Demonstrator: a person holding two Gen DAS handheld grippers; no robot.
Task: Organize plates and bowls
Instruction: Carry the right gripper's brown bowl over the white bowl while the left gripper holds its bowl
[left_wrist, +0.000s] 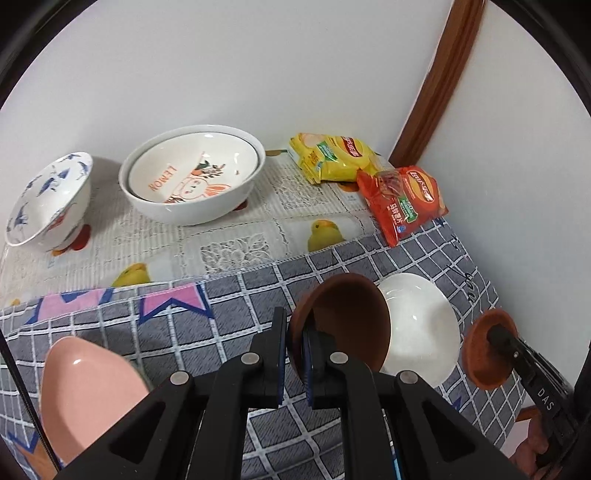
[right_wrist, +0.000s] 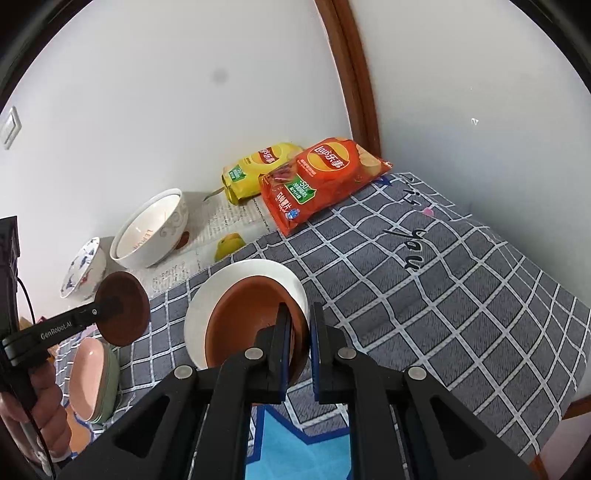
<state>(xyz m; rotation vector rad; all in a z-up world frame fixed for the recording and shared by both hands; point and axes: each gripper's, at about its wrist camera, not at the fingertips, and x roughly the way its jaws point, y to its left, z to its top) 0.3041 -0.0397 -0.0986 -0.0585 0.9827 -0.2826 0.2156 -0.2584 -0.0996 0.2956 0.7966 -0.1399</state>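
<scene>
Nearest, my left gripper (left_wrist: 295, 354) and right gripper (right_wrist: 300, 345) each clamp a brown dish (left_wrist: 343, 321), the right's brown saucer (right_wrist: 255, 321) over the white bowl (right_wrist: 258, 269). Pink plates (right_wrist: 86, 373) look stacked; farther, the lemon bowl (left_wrist: 192, 177) sits nested, the blue-patterned bowl (left_wrist: 48, 199) loose.

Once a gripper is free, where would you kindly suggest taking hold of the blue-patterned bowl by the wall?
Probably pinch the blue-patterned bowl at its thin flared rim on the near side, coming from above with one finger inside. Its body looks too wide to span, and the wall crowds the far side.
</scene>
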